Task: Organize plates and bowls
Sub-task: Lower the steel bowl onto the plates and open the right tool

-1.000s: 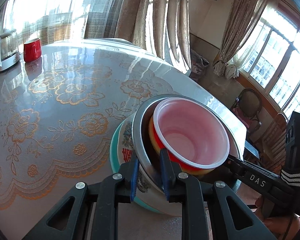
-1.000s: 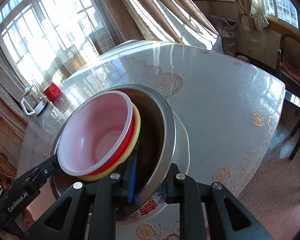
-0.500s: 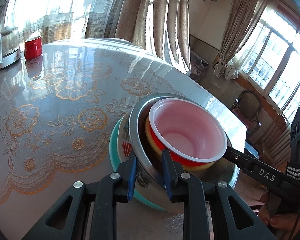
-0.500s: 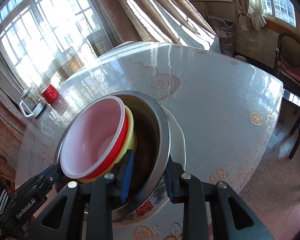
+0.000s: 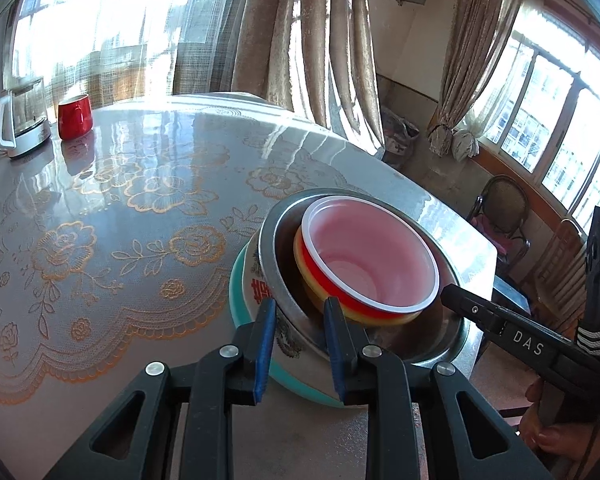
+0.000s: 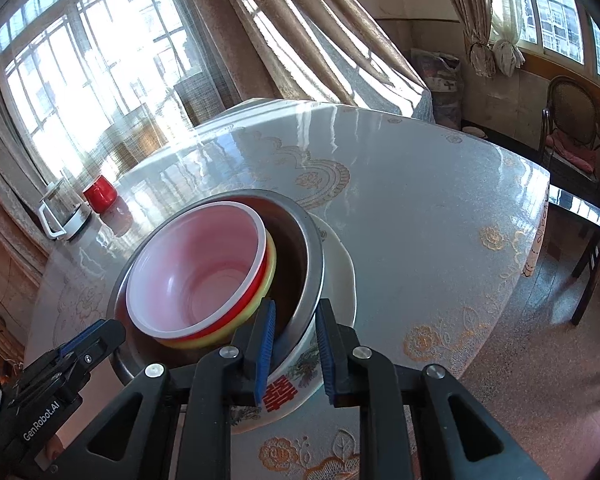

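Note:
A stack stands on the table near its edge: a white bowl with a red outside (image 5: 370,258) (image 6: 198,270) nested in a yellow bowl (image 5: 312,294), inside a steel bowl (image 5: 274,276) (image 6: 300,256), on a white patterned dish with a teal rim (image 5: 256,292) (image 6: 342,276). My left gripper (image 5: 300,312) straddles the steel bowl's near rim, jaws slightly apart. My right gripper (image 6: 294,316) straddles the rim on the opposite side, jaws also slightly apart. Each gripper shows in the other's view.
A red cup (image 5: 75,116) (image 6: 100,193) and a glass kettle (image 5: 18,120) (image 6: 62,210) stand at the table's far side. The table (image 5: 120,216) has a floral cover. Chairs (image 6: 576,136) and a dark bench stand beside the table.
The stack has come down onto the table. Both grippers' jaws have widened and loosened from the steel bowl's rim.

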### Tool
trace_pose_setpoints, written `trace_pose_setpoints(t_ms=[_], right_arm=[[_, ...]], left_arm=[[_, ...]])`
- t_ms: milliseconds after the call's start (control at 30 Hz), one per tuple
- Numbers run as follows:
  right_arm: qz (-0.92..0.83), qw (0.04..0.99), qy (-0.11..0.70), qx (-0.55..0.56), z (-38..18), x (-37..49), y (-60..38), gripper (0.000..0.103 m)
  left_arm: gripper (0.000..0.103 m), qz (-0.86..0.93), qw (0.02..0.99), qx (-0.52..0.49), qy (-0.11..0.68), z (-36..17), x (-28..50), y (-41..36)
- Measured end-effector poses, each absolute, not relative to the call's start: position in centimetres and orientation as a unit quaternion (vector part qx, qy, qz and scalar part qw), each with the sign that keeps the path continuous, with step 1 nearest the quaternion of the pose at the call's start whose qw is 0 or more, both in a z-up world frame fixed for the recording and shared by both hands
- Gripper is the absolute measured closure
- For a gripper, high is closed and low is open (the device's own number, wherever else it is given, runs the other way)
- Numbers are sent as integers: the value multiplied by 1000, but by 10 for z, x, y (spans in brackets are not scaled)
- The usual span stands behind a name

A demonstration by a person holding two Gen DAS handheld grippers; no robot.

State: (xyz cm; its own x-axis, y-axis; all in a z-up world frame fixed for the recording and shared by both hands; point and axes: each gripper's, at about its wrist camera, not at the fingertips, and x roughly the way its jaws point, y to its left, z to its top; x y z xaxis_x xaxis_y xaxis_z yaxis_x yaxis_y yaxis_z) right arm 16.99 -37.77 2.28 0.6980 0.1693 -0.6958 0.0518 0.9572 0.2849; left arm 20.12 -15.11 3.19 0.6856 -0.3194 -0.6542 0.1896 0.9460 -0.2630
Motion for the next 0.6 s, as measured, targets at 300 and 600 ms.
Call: trace_pose_setpoints(t_ms=[300,600], right_arm=[[32,912,382,149,21,160,-375,69],[29,916,376,139,26,144,-365,66]], left_arm=[[78,-122,924,-59,359,34,172,-145],[56,-101,924,-64,364,21,149,-123]])
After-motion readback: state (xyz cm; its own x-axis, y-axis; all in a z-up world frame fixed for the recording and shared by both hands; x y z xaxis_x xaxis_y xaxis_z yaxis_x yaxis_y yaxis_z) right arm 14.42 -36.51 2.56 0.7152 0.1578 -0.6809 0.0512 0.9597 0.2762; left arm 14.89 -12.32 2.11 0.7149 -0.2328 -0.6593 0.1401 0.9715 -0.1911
